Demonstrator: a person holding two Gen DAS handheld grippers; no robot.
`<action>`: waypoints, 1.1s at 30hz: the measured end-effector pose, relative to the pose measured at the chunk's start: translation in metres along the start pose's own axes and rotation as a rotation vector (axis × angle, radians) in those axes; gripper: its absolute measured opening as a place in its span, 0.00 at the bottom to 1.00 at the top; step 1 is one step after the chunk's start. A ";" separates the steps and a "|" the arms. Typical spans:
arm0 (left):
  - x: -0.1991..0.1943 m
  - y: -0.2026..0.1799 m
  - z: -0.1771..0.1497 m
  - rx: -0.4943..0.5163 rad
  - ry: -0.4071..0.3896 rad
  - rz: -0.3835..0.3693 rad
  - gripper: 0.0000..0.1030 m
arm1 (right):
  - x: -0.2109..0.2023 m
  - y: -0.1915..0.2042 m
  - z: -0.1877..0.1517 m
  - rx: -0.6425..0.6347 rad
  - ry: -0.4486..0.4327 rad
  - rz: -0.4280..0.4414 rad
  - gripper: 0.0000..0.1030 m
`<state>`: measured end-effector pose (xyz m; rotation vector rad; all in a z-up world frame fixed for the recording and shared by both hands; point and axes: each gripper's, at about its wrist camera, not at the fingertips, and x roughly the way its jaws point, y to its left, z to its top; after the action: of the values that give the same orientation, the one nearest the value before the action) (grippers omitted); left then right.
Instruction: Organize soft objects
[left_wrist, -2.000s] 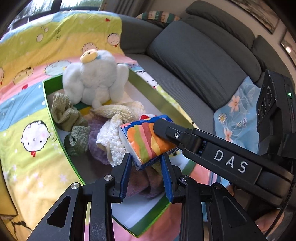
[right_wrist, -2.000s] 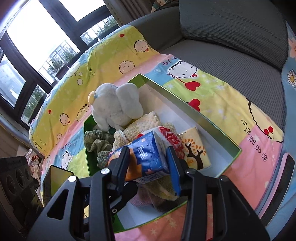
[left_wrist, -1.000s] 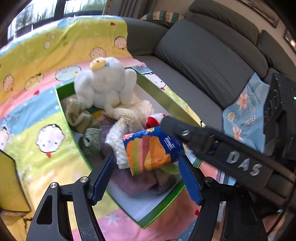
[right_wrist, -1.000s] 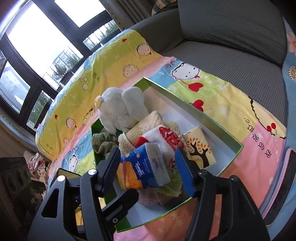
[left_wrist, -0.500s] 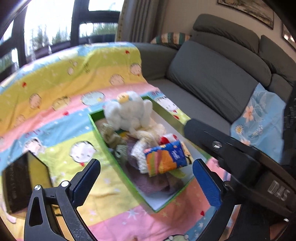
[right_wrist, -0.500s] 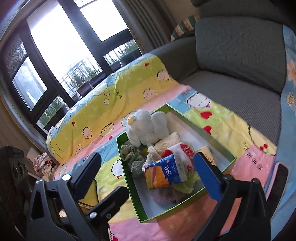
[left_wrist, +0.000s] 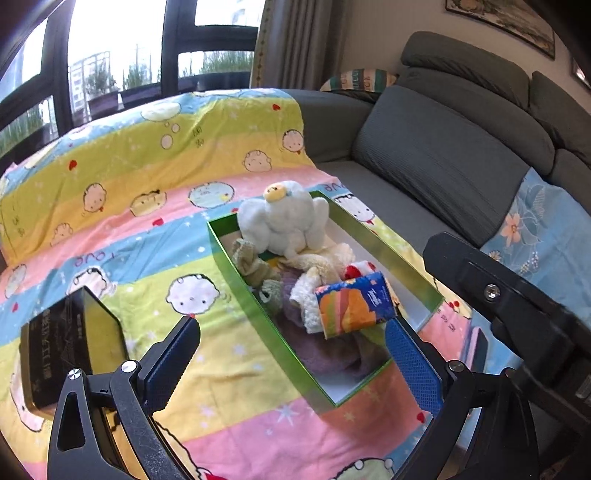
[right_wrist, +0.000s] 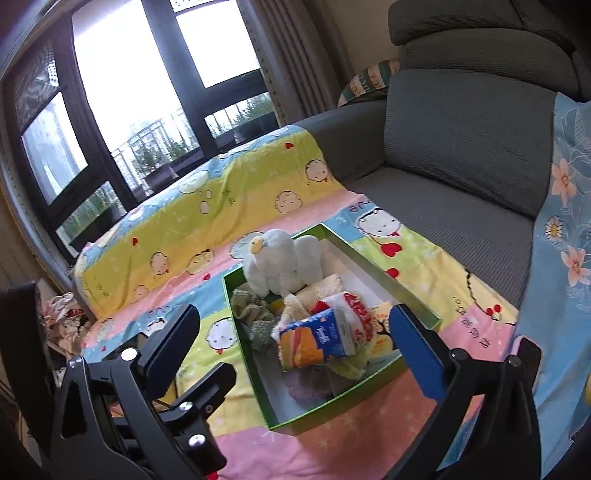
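Both tongs (left_wrist: 291, 363) (right_wrist: 299, 339) gape wide and empty; the tissue pack (left_wrist: 354, 304) hides towels beneath it.

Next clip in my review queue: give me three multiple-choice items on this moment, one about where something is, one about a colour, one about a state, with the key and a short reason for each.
1. Where does the tissue pack lie?
A. on the sofa seat
B. on the pile of cloths in the box
C. between the left gripper's pads

2. What colour are the walls of the box?
A. green
B. red
C. black

3. How do the left gripper and the right gripper stand?
A. both shut on the pack
B. one open, one shut
C. both open, holding nothing

Key: 1 B, the pack rests on the cloths inside the box. 2 A, the rim and sides are green. 3 C, both pairs of pads stand wide apart, clear of everything.
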<state>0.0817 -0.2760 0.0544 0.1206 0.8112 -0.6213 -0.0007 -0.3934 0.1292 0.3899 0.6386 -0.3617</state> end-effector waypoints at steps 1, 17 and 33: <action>0.000 0.000 0.000 -0.001 0.005 -0.006 0.97 | -0.001 -0.001 -0.001 -0.004 0.000 -0.018 0.99; 0.009 0.000 -0.004 -0.052 0.075 -0.039 0.97 | 0.002 -0.011 -0.005 0.024 0.035 -0.128 0.99; 0.011 -0.001 -0.007 -0.064 0.090 -0.075 0.97 | 0.003 -0.008 -0.007 0.024 0.041 -0.128 0.99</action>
<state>0.0821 -0.2799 0.0421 0.0602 0.9247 -0.6630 -0.0055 -0.3982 0.1200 0.3812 0.7014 -0.4848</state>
